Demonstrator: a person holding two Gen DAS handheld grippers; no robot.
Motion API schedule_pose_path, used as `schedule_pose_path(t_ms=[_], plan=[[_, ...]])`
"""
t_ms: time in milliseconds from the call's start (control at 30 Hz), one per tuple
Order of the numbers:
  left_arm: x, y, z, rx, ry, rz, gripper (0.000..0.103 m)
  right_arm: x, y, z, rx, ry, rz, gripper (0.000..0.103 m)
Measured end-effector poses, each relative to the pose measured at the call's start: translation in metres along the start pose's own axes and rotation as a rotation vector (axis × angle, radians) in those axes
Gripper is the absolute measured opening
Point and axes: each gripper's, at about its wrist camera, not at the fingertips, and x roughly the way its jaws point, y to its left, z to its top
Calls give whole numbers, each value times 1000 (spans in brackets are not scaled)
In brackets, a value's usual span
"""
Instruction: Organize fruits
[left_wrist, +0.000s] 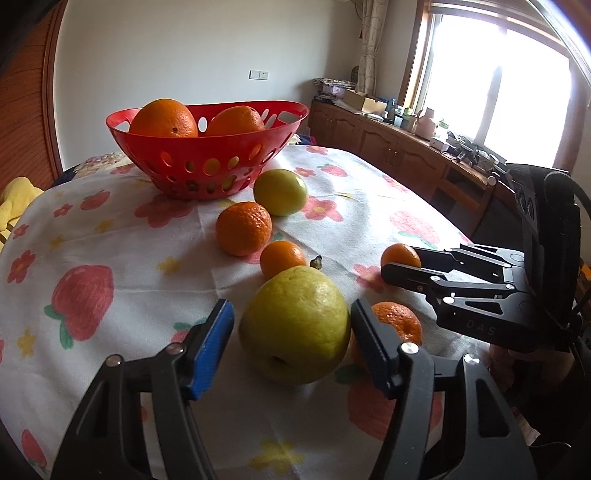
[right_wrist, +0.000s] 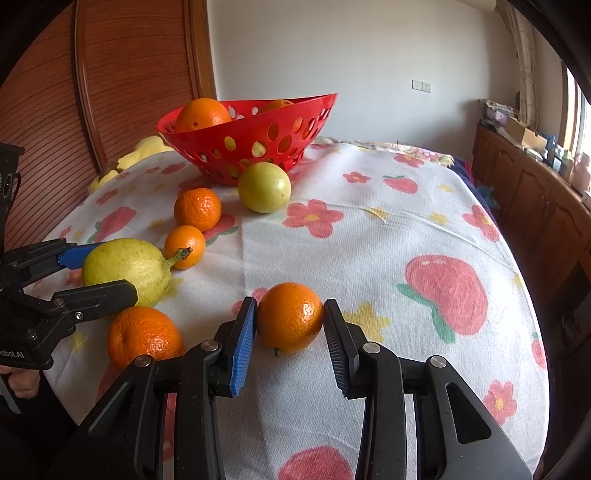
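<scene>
A yellow-green pear (left_wrist: 295, 332) lies on the flowered tablecloth (left_wrist: 110, 240) between the blue pads of my left gripper (left_wrist: 291, 310). The right pad touches it and a gap shows at the left pad, so the gripper is open. My right gripper (right_wrist: 290, 317) is shut on a small mandarin (right_wrist: 290, 321) that rests on the cloth; the left wrist view shows this gripper (left_wrist: 400, 264) at the right. A red perforated basket (left_wrist: 207, 158) at the back holds two large oranges (left_wrist: 164, 118).
Loose on the cloth are a round green fruit (left_wrist: 280, 192), two mandarins (left_wrist: 243, 229) behind the pear and one (left_wrist: 400, 323) to its right. A wooden cabinet (left_wrist: 388, 147) runs under the window. A yellow cloth (left_wrist: 14, 199) lies at the far left edge.
</scene>
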Motion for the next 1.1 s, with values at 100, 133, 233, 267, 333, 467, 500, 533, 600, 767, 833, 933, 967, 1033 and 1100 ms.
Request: schedule_pose_path(t_ms=[100,133,233,267,333,467,500,533,600,767,833,933,967,1033,1100], plan=[[0,1,1,-11,5,-7,66,0,0,0,0,0,-1,37],[1,2,1,-14,6,-11,66,0,0,0,0,-1,0,37],[0,2,0,-16,1,-21,60,0,0,0,0,1,1,37],[-1,0,0,-16,1,-8,59,1,0,0,0,1,2,37],[-2,-2,0,-3,-5,12,59,1,0,-1,0,2,2,37],[-5,1,-1,-14,-15,31,58,1,0,0,-1,2,1,37],[-7,4,-1,-20,-19,32,58,1,0,0,-1,2,2,37],[-8,6,0,-24,-21,33,58,2,0,0,-1,3,1,37],[-11,9,0,-29,-30,36,58,1,0,0,-1,3,1,37],[-17,14,3,-29,-45,48,58,1,0,0,-1,3,1,37],[-20,14,5,-25,-53,51,58,1,1,-1,-3,2,0,37],[-24,16,8,-25,-68,59,58,3,2,-2,-13,1,-3,36],[-26,17,9,-26,-72,59,58,3,3,-2,-15,1,-4,36],[-28,18,11,-26,-79,63,58,3,3,-3,-17,-1,-1,36],[-30,21,13,-28,-84,67,58,3,4,-3,-19,-3,-3,36]])
